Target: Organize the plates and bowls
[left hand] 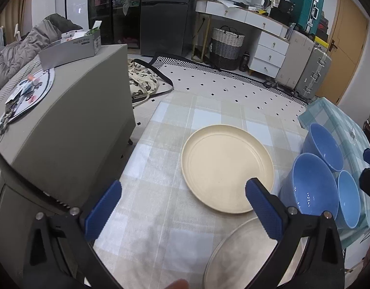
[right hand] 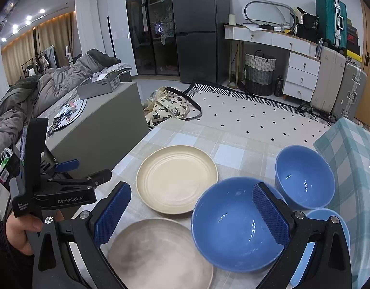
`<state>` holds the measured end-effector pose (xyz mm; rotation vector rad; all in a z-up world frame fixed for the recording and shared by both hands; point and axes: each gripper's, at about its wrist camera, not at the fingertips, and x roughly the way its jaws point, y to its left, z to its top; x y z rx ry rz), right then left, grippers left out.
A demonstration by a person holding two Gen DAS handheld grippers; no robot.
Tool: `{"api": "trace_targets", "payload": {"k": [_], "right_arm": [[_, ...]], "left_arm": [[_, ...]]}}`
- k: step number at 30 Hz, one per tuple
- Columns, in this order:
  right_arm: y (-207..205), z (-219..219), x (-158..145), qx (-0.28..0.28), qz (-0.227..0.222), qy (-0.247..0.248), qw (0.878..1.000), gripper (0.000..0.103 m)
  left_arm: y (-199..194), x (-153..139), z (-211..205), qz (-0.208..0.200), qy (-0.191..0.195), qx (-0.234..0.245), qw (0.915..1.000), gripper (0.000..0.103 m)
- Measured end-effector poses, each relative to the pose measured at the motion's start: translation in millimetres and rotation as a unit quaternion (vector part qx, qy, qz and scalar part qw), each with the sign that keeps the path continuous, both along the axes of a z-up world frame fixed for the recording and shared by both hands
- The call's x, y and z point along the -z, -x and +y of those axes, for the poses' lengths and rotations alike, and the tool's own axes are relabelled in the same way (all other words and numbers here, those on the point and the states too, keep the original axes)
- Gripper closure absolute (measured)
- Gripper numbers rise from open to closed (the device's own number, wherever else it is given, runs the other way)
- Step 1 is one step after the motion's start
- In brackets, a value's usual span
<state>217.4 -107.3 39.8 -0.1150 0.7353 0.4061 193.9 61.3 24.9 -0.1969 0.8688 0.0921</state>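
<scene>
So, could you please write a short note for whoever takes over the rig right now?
Left gripper: open, empty, hovering over the near left part of the checked tablecloth.
Right gripper: open, empty, above the large blue bowl.
Things: cream plate at mid-table; grey plate just in front of it, apart from it. Two smaller blue bowls sit to the right, one behind the large bowl and one at its near right, partly hidden by the right gripper.
Done: nothing is stacked yet.
Left: stack the plates, nest the bowls.
</scene>
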Motion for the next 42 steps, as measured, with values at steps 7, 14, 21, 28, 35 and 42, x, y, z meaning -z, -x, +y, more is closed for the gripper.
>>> {"api": "trace_targets", "payload": {"k": [7, 14, 21, 28, 35, 42], "right_arm": [[-50.4, 3.5, 5.8, 0.001, 0.036, 0.023, 0.999, 0.001], [-96.8, 10.1, 22.9, -0.008, 0.079, 0.04, 0.996, 0.001], [-139.5, 19.4, 49.8, -0.01, 0.119, 0.062, 0.991, 0.001], [-173.4, 26.4, 85.5, -0.006, 0.158, 0.086, 0.984, 0.001], [-195.5, 31.0, 116.5, -0.004, 0.194, 0.089, 0.977, 0.005], [-207.8, 36.2, 138.8, -0.013, 0.224, 0.109, 0.968, 0.027]], "left_arm": [[-34.6, -0.1, -2.0, 0.006, -0.013, 0.007, 0.9999, 0.0], [-52.9, 16.9, 1.5, 0.029, 0.0, -0.005, 0.9996, 0.0], [-69.5, 44.1, 6.4, 0.066, 0.013, -0.012, 0.9977, 0.0], [-75.8, 65.7, 13.8, 0.095, 0.04, -0.013, 0.9946, 0.003], [-83.7, 86.3, 10.5, 0.123, 0.04, -0.016, 0.9914, 0.013], [-84.8, 100.3, 8.5, 0.147, 0.05, -0.012, 0.9877, 0.026]]}}
